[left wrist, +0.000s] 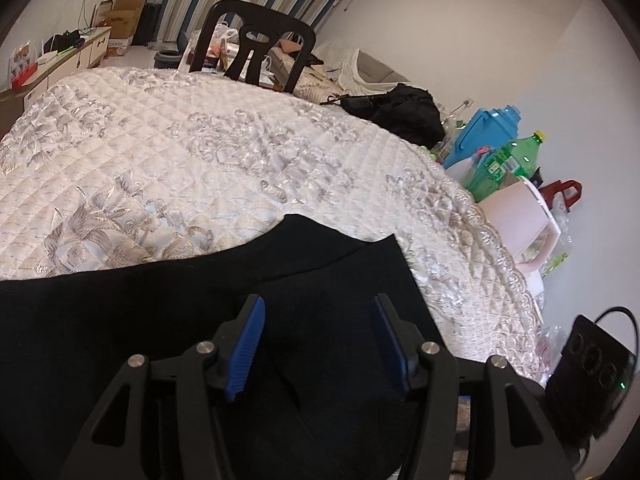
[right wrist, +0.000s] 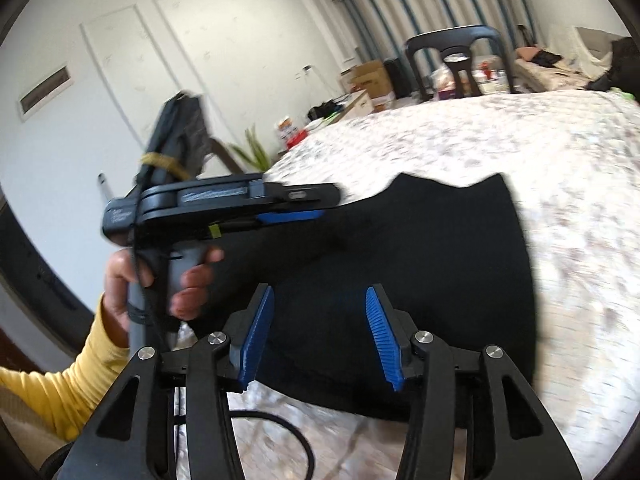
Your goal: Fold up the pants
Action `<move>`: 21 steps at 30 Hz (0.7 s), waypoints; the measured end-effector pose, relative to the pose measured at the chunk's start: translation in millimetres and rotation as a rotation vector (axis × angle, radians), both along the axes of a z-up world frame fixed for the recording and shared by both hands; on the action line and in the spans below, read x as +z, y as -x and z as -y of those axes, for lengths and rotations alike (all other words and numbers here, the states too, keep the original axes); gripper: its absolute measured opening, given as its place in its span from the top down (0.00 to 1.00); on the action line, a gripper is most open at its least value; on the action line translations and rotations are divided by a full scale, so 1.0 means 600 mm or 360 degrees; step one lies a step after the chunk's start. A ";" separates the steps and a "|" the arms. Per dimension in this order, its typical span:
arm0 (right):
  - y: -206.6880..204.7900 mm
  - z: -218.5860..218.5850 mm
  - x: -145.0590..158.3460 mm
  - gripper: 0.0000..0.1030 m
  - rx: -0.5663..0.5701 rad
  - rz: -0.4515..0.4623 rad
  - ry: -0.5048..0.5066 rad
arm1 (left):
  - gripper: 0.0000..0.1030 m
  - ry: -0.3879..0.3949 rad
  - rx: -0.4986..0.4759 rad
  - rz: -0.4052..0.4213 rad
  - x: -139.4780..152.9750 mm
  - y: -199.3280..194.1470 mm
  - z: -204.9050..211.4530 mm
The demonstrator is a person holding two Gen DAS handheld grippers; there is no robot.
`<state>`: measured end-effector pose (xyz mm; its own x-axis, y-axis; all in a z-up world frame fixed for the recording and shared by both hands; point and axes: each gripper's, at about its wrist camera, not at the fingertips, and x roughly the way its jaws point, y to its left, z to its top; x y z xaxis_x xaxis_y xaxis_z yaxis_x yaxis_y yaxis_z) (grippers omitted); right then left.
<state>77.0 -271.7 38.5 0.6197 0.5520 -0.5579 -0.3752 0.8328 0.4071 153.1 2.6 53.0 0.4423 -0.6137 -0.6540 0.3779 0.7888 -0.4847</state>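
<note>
Black pants (left wrist: 328,280) lie folded on the white quilted bed cover (left wrist: 200,152); in the right wrist view they (right wrist: 420,256) form a dark block near the bed's front edge. My left gripper (left wrist: 318,320) is open, its blue pads (left wrist: 250,348) hovering over the pants and holding nothing. It also shows in the right wrist view (right wrist: 304,204), held side-on by a hand in a yellow sleeve at the pants' left edge. My right gripper (right wrist: 320,312) is open and empty, just above the near part of the pants.
A black chair (left wrist: 260,52) stands beyond the bed's far edge. A black bag (left wrist: 396,108), a blue container (left wrist: 484,132), green bottles (left wrist: 508,160) and a pink tub (left wrist: 520,220) sit off the bed's right side. A black device (left wrist: 588,364) lies at lower right.
</note>
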 end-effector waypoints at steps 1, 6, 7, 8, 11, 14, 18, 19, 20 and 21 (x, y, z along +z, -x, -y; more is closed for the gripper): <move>0.002 0.009 -0.002 0.52 -0.0032 -0.0005 0.0009 | 0.42 0.0002 -0.0010 0.0002 0.001 0.005 0.004; 0.006 0.045 -0.033 0.52 -0.0187 -0.0154 0.0120 | 0.42 -0.0015 -0.0097 -0.0027 -0.016 0.026 0.036; 0.008 0.046 -0.040 0.52 -0.0195 -0.0172 0.0150 | 0.42 -0.0029 -0.0114 -0.0044 -0.024 0.030 0.043; 0.009 0.045 -0.043 0.52 -0.0198 -0.0184 0.0166 | 0.42 -0.0049 -0.0121 -0.0063 -0.032 0.034 0.048; 0.024 0.051 -0.041 0.52 -0.0205 -0.0173 0.0167 | 0.42 -0.0099 -0.0132 -0.0104 -0.050 0.044 0.055; 0.038 0.055 -0.023 0.52 -0.0243 -0.0084 0.0226 | 0.42 -0.0091 -0.0097 -0.0084 -0.046 0.053 0.046; 0.031 0.062 -0.034 0.52 -0.0255 -0.0135 0.0274 | 0.42 -0.0107 -0.0077 -0.0106 -0.050 0.057 0.038; 0.031 0.068 -0.036 0.52 -0.0277 -0.0141 0.0297 | 0.42 -0.0121 -0.0080 -0.0096 -0.050 0.060 0.038; 0.033 0.072 -0.035 0.52 -0.0304 -0.0152 0.0318 | 0.42 -0.0142 -0.0082 -0.0088 -0.049 0.062 0.038; 0.037 0.077 -0.032 0.52 -0.0311 -0.0152 0.0310 | 0.42 -0.0170 -0.0081 -0.0084 -0.048 0.063 0.038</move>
